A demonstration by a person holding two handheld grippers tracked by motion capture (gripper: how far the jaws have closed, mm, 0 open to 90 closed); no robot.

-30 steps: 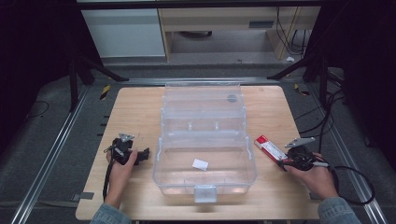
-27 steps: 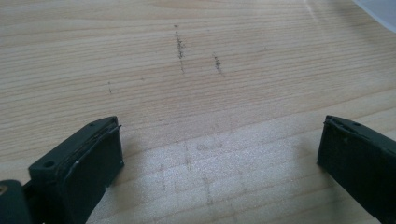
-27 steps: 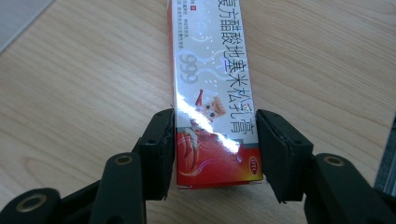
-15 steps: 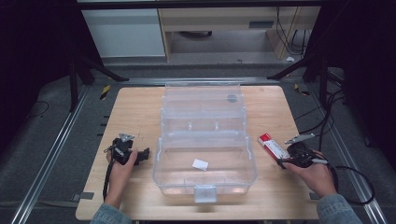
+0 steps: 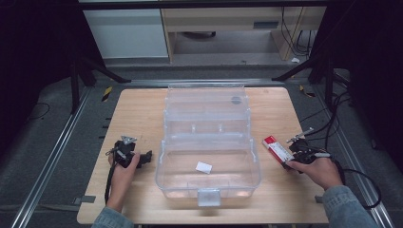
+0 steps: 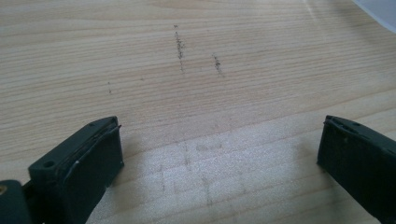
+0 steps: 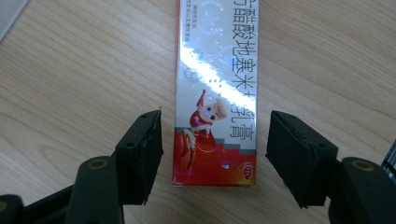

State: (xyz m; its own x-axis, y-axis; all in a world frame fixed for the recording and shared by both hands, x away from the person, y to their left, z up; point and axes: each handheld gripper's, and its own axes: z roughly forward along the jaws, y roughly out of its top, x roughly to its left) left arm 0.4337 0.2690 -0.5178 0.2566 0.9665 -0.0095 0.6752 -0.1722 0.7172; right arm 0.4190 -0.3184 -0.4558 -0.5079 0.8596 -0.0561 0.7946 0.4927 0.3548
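Note:
A long red and white carton [image 5: 277, 147] with printed characters lies flat on the wooden table, right of the clear case. In the right gripper view the carton [image 7: 215, 84] runs lengthwise between the two black jaws. My right gripper [image 7: 215, 123] straddles its red end, and its jaws have just been opening; a gap shows on each side, so the pads do not press on it. In the high view the right gripper [image 5: 289, 159] is held low at the carton's near end. My left gripper [image 5: 148, 156] rests left of the case, and its jaws [image 6: 222, 125] stand wide open over bare wood.
A large clear plastic case [image 5: 161, 166] stands open mid-table, its lid [image 5: 205, 102] tipped back, with a small white slip [image 5: 204, 167] on its floor. Cables trail from both grippers. Metal rails run along both sides of the table [image 5: 142, 109].
The right hand has shifted very slightly at the carton's near end. The carton, the case and the left hand stay where they were.

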